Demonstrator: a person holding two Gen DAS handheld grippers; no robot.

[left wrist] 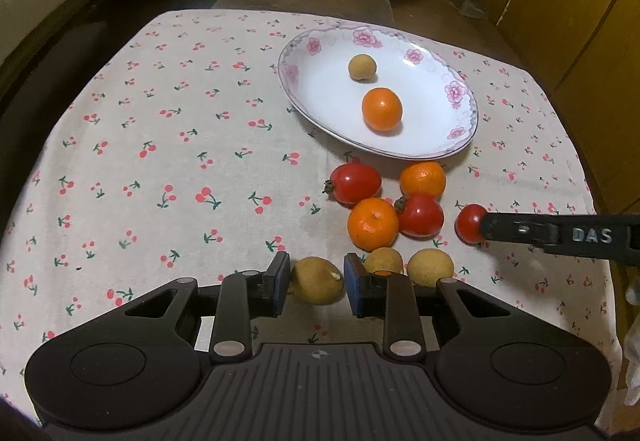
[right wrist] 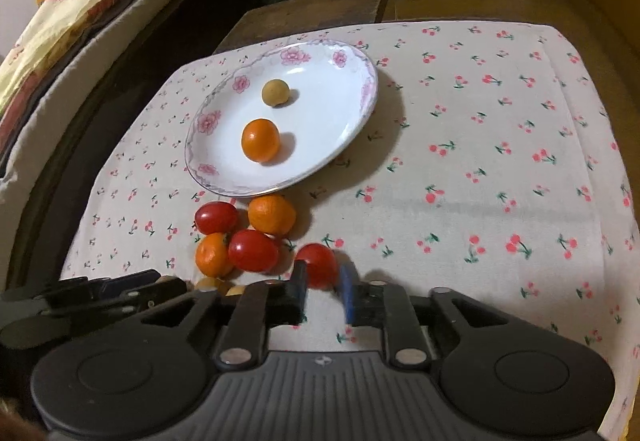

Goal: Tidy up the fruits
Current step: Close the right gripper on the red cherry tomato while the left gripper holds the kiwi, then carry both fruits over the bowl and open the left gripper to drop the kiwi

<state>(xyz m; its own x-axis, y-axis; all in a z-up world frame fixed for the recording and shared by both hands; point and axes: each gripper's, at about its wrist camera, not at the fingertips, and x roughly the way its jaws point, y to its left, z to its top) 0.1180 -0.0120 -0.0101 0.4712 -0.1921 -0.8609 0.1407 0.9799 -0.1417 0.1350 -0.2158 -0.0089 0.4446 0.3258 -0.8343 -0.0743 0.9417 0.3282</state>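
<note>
A white plate (left wrist: 436, 113) with pink flowers on its rim is set on a tablecloth (left wrist: 160, 145) dotted with little cherries. Two fruits are seen in the plate: a small brown fruit (left wrist: 362, 67) at the back and an orange (left wrist: 381, 109) nearer the front. They are apart from each other.

More fruits are gathered on the cloth just in front of the plate: two oranges (left wrist: 423, 179) and two red fruits (left wrist: 355, 183), packed close together.

The left gripper (left wrist: 317, 281) is held low over the cloth. Its fingers are parted, and a brown fruit (left wrist: 316, 280) is seen between them, very close to both blue pads (left wrist: 353, 277). Two more brown fruits (left wrist: 430, 267) are lying just to the right.

The right gripper (right wrist: 323, 283) is held with its fingers apart around another red fruit (right wrist: 318, 264). The right finger is blurred, so it cannot be told if the fruit is touched
</note>
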